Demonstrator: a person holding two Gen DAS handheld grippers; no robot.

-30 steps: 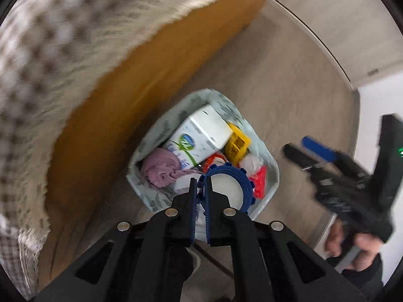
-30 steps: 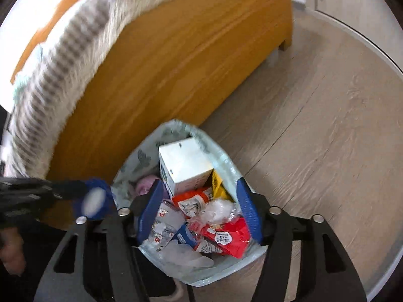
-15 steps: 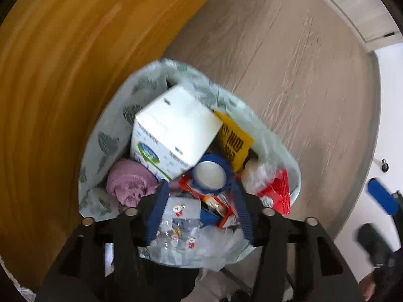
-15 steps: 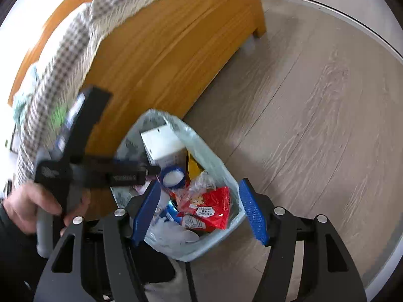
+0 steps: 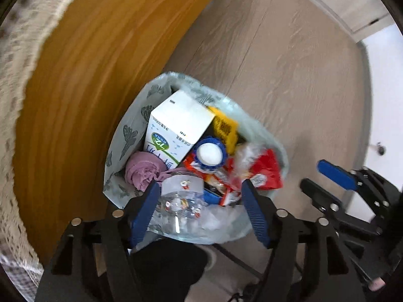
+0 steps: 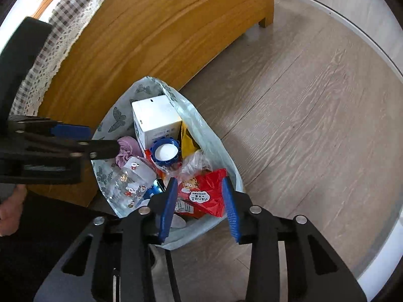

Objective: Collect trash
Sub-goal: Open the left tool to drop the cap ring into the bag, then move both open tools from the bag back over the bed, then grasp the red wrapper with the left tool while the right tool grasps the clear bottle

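Observation:
A pale leaf-print trash bag (image 5: 126, 136) (image 6: 214, 146) stands open on the wooden floor beside a bed. It is full: a white carton (image 5: 176, 125) (image 6: 156, 120), a blue-rimmed white lid (image 5: 210, 153) (image 6: 166, 152), a purple cloth (image 5: 143, 173), a clear printed bottle (image 5: 178, 201) (image 6: 131, 181), a yellow packet (image 5: 224, 128) and a red snack wrapper (image 5: 267, 173) (image 6: 204, 193). My left gripper (image 5: 200, 211) is open and empty above the bag; it also shows in the right wrist view (image 6: 85, 141). My right gripper (image 6: 199, 203) is open and empty over the red wrapper; it also shows in the left wrist view (image 5: 322, 183).
The orange wooden bed frame (image 6: 156, 32) with a checked, lace-edged cover (image 6: 63, 17) rises right behind the bag. Grey wood floor (image 6: 314, 115) spreads to the right. A white cabinet (image 5: 385, 115) with a small knob stands at the right in the left wrist view.
My left gripper opened and let go of the blue-rimmed lid, which now lies in the bag on top of the trash. The left gripper then drew back a little above the bag.

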